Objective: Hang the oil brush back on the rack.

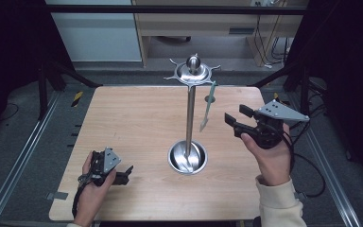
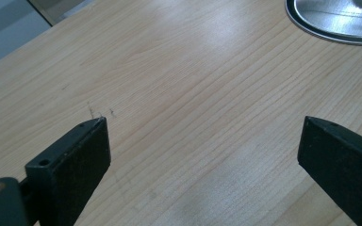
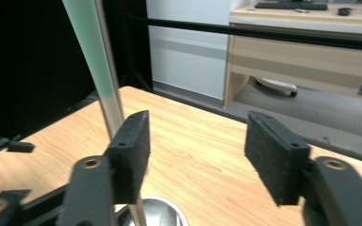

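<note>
1. The left tool [image 1: 123, 176] is lying low on the tabletop [image 1: 137, 123], wide open and holding nothing.
2. The right tool [image 1: 232, 119] is standing open, gripping nothing.
3. The pale green spatula [image 1: 207, 107] is hanging from the metal stand [image 1: 189, 113], apart from that tool.
4. I think a bump could be knocking it off its hook.
</note>
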Action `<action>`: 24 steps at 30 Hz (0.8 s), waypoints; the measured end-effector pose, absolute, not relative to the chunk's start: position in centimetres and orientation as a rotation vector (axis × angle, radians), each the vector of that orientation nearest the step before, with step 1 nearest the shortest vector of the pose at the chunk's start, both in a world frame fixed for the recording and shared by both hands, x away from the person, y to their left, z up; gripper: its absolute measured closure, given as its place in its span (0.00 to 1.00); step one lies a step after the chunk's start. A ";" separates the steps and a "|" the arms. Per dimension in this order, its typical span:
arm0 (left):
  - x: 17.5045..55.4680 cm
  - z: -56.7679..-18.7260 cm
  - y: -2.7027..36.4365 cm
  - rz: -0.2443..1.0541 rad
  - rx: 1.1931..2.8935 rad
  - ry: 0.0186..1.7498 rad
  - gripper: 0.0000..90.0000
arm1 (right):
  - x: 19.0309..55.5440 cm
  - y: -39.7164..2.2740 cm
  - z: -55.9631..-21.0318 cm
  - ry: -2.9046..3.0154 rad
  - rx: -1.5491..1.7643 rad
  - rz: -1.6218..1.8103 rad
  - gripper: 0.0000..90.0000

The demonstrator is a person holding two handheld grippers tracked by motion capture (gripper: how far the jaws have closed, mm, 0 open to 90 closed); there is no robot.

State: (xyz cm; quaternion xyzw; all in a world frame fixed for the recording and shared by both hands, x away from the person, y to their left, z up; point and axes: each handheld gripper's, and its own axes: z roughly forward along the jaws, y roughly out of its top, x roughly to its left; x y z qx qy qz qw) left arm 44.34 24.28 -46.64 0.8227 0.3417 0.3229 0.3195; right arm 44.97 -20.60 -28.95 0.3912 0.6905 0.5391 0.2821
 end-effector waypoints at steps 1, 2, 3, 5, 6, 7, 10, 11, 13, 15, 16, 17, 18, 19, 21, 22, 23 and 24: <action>44.3 -46.6 24.3 0.847 2.163 0.899 0.03 | 45.0 -20.6 -29.0 1.849 1.048 1.444 0.42; 44.4 -46.6 24.3 0.847 2.162 0.900 0.03 | 45.0 -20.7 -29.0 1.847 1.053 1.433 0.40; 44.4 -46.6 24.3 0.845 2.159 0.901 0.03 | 45.2 -20.8 -29.1 1.835 1.068 1.421 0.37; 44.4 -46.6 24.3 0.843 2.155 0.901 0.03 | 45.3 -21.0 -29.3 1.826 1.087 1.403 0.34; 44.4 -46.6 24.3 0.843 2.155 0.901 0.03 | 45.3 -21.0 -29.3 1.826 1.087 1.403 0.34; 44.5 -46.7 24.2 0.842 2.147 0.903 0.03 | 45.4 -21.2 -29.3 1.819 1.095 1.391 0.30; 44.6 -46.6 24.1 0.840 2.157 0.895 0.03 | 45.6 -21.6 -29.5 1.806 1.120 1.357 0.26; 44.6 -46.6 24.1 0.840 2.157 0.895 0.03 | 45.6 -21.6 -29.5 1.806 1.120 1.357 0.26; 44.7 -46.6 24.1 0.842 2.154 0.895 0.03 | 45.6 -21.9 -29.5 1.784 1.124 1.352 0.24; 44.7 -46.6 24.1 0.841 2.153 0.893 0.03 | 45.8 -22.3 -29.6 1.774 1.131 1.341 0.21; 44.7 -46.5 24.2 0.841 2.153 0.893 0.03 | 45.8 -22.7 -29.7 1.767 1.135 1.321 0.19; 44.7 -46.5 24.2 0.841 2.152 0.894 0.03 | 45.9 -22.8 -29.9 1.766 1.137 1.311 0.18; 44.7 -46.5 24.2 0.840 2.153 0.893 0.03 | 45.9 -23.0 -30.0 1.766 1.143 1.305 0.17; 44.7 -46.5 24.2 0.840 2.152 0.893 0.03 | 45.9 -23.0 -30.0 1.766 1.143 1.305 0.17; 44.7 -46.5 24.2 0.841 2.153 0.891 0.03 | 46.1 -23.3 -30.2 1.758 1.147 1.295 0.16; 44.7 -46.5 24.2 0.842 2.151 0.891 0.03 | 46.2 -23.5 -30.2 1.755 1.152 1.290 0.16; 44.7 -46.5 24.3 0.841 2.148 0.891 0.03 | 46.3 -23.7 -30.3 1.754 1.160 1.290 0.15; 44.7 -46.5 24.3 0.838 2.148 0.892 0.03 | 46.4 -23.9 -30.5 1.755 1.165 1.283 0.15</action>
